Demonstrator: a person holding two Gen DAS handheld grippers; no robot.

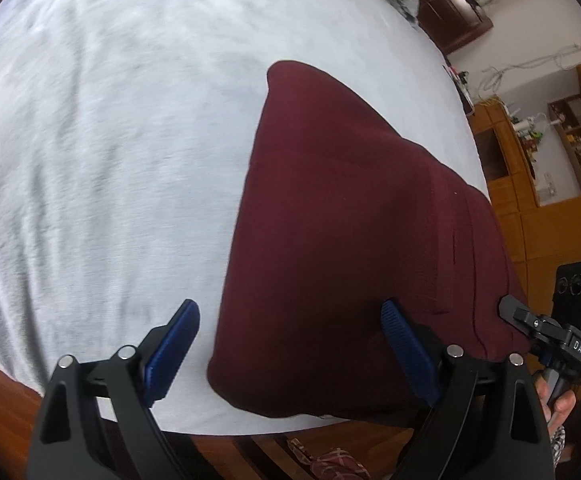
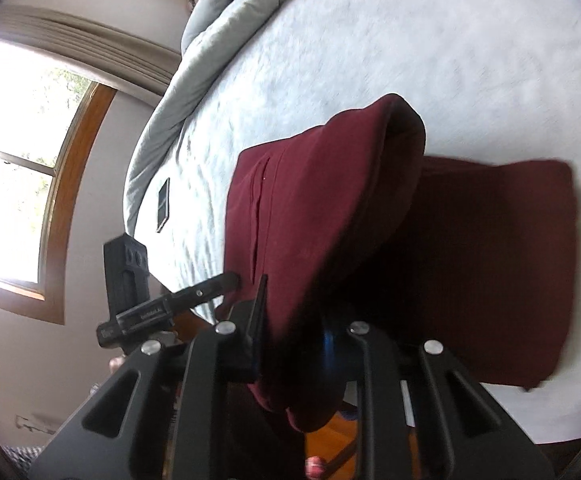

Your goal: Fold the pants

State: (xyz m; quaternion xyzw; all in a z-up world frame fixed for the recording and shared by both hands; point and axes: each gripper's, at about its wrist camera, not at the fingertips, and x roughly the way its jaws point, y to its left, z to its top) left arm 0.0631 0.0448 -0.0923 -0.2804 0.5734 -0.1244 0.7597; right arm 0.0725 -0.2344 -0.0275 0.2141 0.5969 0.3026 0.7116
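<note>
The left gripper (image 1: 290, 354) stands wide apart with nothing between its blue pads, poised over the near corner of the maroon pants (image 1: 342, 240), which lie at the edge of the bed (image 1: 90, 160).

From the other side, the right gripper (image 2: 290, 336) is pinched on a lifted layer of the pants, raised off the lower layer. A fold looks underway; next, carry that edge across and lay it flat.

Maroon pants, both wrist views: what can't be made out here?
- Right wrist view: the right gripper fingertips are buried in the lifted maroon pants.
- Same view: phone on the bed, too small to read.
- Left wrist view: the left gripper is open; pants' near edge is hidden behind its right finger.
</note>
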